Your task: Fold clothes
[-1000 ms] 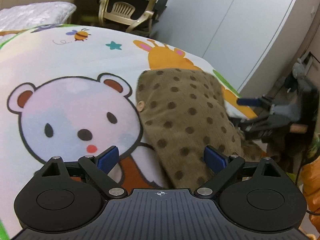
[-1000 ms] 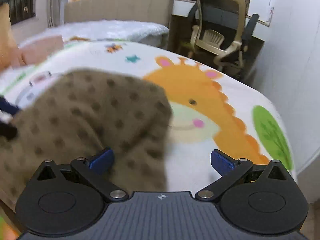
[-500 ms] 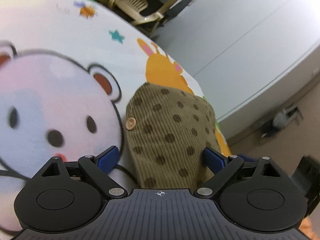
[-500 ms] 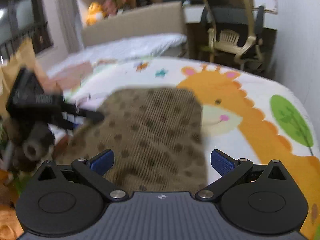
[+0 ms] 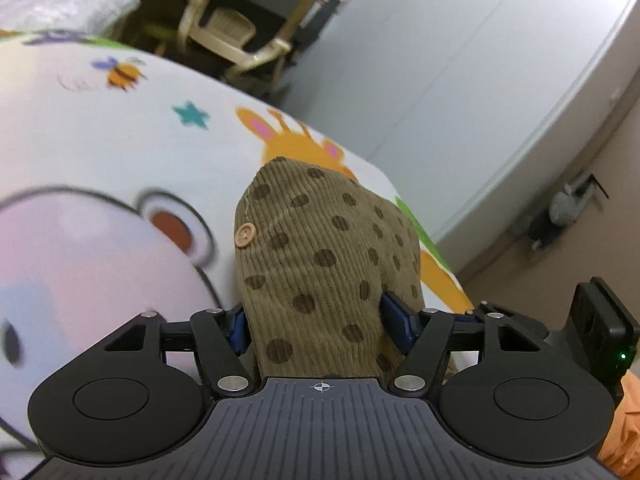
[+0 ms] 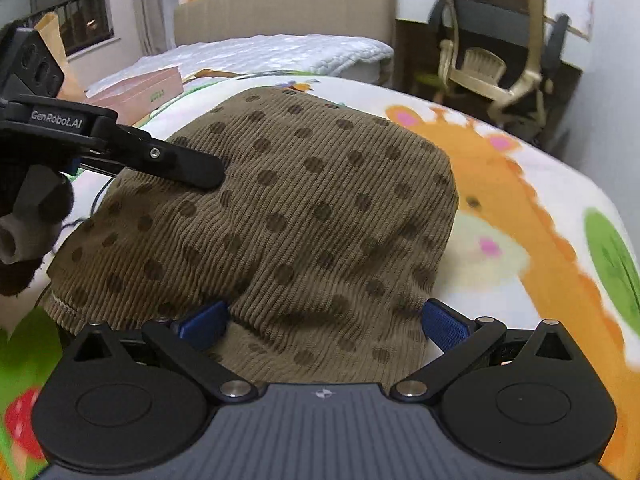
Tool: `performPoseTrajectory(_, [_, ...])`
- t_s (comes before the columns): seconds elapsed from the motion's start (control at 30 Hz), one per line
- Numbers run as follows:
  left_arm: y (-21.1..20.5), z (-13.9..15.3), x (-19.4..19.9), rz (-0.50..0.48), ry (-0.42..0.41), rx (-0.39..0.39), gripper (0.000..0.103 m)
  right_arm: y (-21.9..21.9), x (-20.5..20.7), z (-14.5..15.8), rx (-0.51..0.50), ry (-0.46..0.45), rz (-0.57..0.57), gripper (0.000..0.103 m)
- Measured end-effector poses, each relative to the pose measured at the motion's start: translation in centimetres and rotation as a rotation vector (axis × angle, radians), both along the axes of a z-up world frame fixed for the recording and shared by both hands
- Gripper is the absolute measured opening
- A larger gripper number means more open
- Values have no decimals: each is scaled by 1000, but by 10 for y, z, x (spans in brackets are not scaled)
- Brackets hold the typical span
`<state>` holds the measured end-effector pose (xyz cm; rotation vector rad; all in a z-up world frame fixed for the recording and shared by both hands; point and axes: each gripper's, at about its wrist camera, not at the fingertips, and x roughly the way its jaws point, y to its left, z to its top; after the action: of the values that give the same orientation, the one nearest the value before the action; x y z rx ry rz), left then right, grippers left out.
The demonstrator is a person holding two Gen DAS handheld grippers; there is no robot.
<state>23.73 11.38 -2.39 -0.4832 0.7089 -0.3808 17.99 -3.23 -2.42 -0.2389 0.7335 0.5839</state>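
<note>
Corduroy garment (image 5: 320,264) now pinched by left gripper (image 5: 318,322), previously spread wide — a grasp; right gripper (image 6: 324,320), at 6 o'clock, remains apart, straddling cloth — fold imminent.

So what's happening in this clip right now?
A person with handheld tongs in each hand is folding a brown polka-dot corduroy garment on a cartoon-print blanket. The left tongs have fabric bunched between their pads and look clamped on the garment's edge. The right tongs sit open over the near edge, cloth lying between the pads, not yet pinched. A wooden button shows on the garment.
</note>
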Motion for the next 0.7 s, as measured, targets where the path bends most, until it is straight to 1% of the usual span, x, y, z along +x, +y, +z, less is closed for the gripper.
performPoseTrajectory(0.07, [18,0,2,51,-11,-9,68,29,12,2,-37,-47,39,103])
performPoseTrajectory(0.2, [72,-5,-2,209,-21,-41,68,96,40,5,-80,-123,128,103])
performPoseTrajectory(0.27, [100,-6,-1,279,-23,-45,68,124,59,4,-77,-134,148,103])
performPoseTrajectory(0.33, [124,-6,2,321,-27,-31,68,141,73,4,-62,-119,146,103])
performPoseTrajectory(0.4, [138,-5,2,333,-15,-26,69,148,79,3,-49,-103,140,103])
performPoseTrajectory(0.47, [147,-1,-2,319,-4,-28,69,144,75,2,-44,-104,140,103])
performPoseTrajectory(0.57, [147,11,-14,273,-41,-1,68,130,77,-2,2,-66,120,103])
performPoseTrajectory(0.6, [148,14,-16,267,-60,3,68,125,78,-4,21,-51,112,103])
performPoseTrajectory(0.63, [150,17,-18,271,-76,3,69,121,79,-5,38,-37,105,103])
performPoseTrajectory(0.7, [157,18,-17,279,-83,-8,70,118,77,-7,65,-21,95,103])
